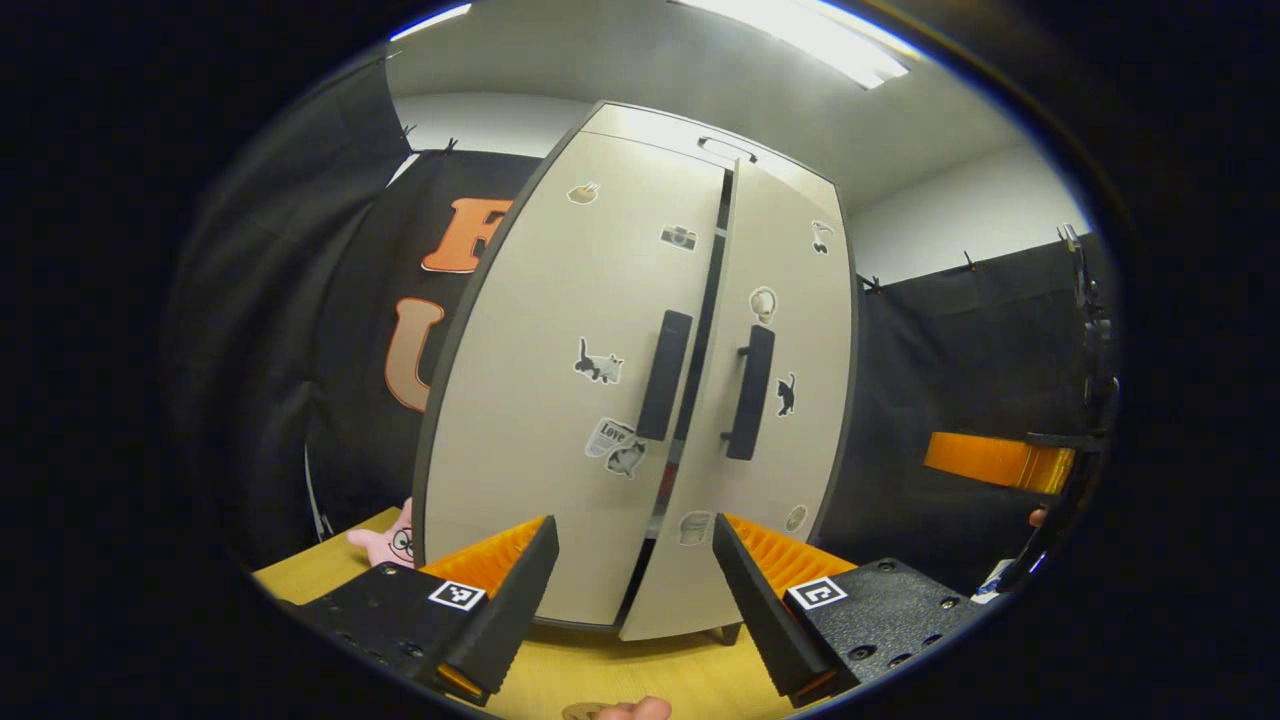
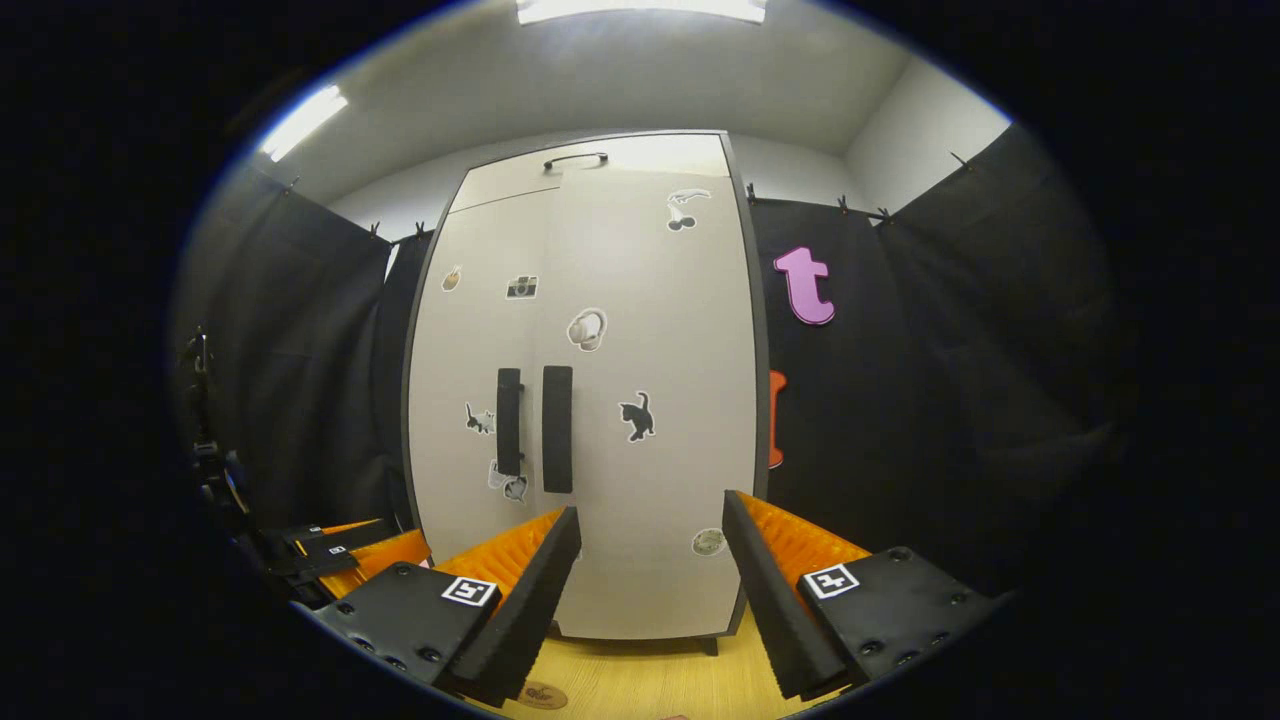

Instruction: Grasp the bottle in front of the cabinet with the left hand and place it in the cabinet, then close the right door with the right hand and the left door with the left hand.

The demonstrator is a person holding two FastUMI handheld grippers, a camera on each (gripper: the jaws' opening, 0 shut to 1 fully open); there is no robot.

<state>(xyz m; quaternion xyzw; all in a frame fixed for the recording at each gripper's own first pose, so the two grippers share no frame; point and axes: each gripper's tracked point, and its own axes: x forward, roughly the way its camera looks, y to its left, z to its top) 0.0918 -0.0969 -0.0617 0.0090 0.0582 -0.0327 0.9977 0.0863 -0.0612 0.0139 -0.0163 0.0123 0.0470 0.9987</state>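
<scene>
Left gripper (image 1: 634,590): two wedge-shaped fingers with ribbed inner faces, each on a textured black block dotted with round screws. A square black-and-white marker tag (image 1: 457,595) sits on each block. Right gripper (image 2: 650,590): same build, same tags, same screws.

Bright ceiling strip lights (image 1: 800,35) glare overhead, washing out the cabinet (image 2: 600,400) top. Black drapes stay dim. Focus is sharp centrally; fisheye bending curves straight edges, darkening toward the rims.
</scene>
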